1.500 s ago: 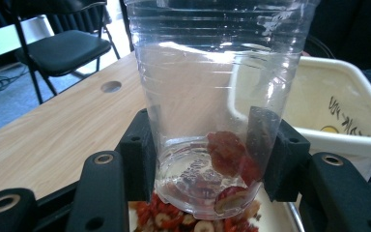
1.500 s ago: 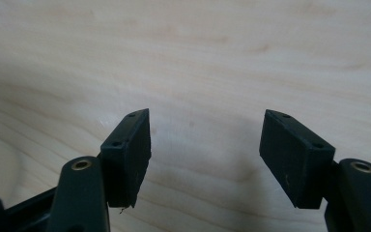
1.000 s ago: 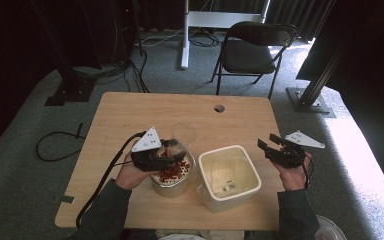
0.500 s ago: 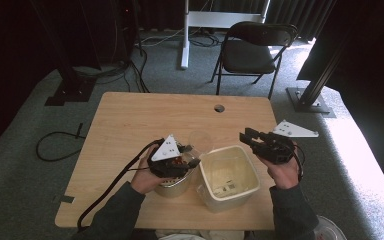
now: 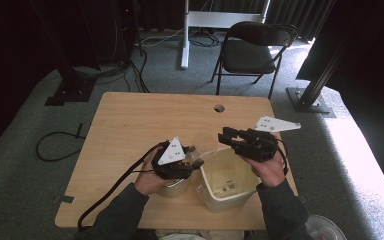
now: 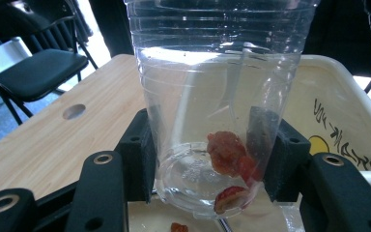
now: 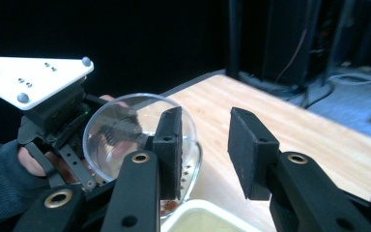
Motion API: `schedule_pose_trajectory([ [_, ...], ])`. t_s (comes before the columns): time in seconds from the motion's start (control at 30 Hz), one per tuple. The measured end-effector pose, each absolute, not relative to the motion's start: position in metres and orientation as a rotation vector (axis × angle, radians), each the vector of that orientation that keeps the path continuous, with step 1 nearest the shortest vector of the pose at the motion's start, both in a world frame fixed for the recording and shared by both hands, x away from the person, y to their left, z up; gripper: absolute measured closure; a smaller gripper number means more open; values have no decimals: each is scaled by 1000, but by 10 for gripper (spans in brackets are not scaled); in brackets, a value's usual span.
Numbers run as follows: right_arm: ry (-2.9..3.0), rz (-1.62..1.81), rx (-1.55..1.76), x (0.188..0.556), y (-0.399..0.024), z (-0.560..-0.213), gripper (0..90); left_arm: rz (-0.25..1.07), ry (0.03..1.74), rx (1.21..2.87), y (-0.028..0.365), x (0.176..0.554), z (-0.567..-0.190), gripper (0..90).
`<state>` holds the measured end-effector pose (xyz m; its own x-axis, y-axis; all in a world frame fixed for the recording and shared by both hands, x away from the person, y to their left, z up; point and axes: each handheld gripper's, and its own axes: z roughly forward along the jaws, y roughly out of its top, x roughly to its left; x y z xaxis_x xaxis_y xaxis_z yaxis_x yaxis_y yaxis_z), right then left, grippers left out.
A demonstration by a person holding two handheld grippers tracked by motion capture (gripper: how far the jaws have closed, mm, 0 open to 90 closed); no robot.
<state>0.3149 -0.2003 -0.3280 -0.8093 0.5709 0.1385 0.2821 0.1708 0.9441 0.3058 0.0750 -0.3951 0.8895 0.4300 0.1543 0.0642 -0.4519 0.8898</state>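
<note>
My left gripper [image 5: 196, 157] is shut on a clear plastic cup [image 6: 212, 96], its pads pressing the cup's lower wall from both sides. A few red fruit pieces [image 6: 227, 154] lie in the cup's bottom. The cup [image 5: 205, 145] hangs over a small bowl [image 5: 172, 187] next to a cream plastic tub [image 5: 207, 192]. My right gripper [image 5: 225, 136] hovers above the tub, pointing at the cup. Its jaws have just been closing, and in the right gripper view they [image 7: 205, 140] stand apart with nothing between them. The cup's mouth [image 7: 121, 135] faces them.
The wooden table [image 5: 130, 130] has a round hole [image 5: 219, 108] near its far edge. A black folding chair [image 5: 252, 50] stands behind the table. Cables [image 5: 60, 145] run on the carpet at the left. The tub's wall [image 6: 338, 96] carries a printed yellow face.
My right gripper rose from the table's right edge and moved left over the tub, its jaws narrower. My left gripper carried the cup a little right toward the tub.
</note>
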Motion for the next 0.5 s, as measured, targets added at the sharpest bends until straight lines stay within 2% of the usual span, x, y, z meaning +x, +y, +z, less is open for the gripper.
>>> schedule_pose_trajectory([
  [0.17, 2289, 1663, 849, 325, -182, -336, 654, 472, 317, 2021, 72, 301, -394, 477],
  [0.33, 2334, 1663, 832, 325, -177, -338, 816, 453, 320, 2016, 73, 302, -393, 450],
  [0.5, 2326, 1669, 847, 324, -182, -337, 847, 439, 340, 2011, 74, 302, -392, 386],
])
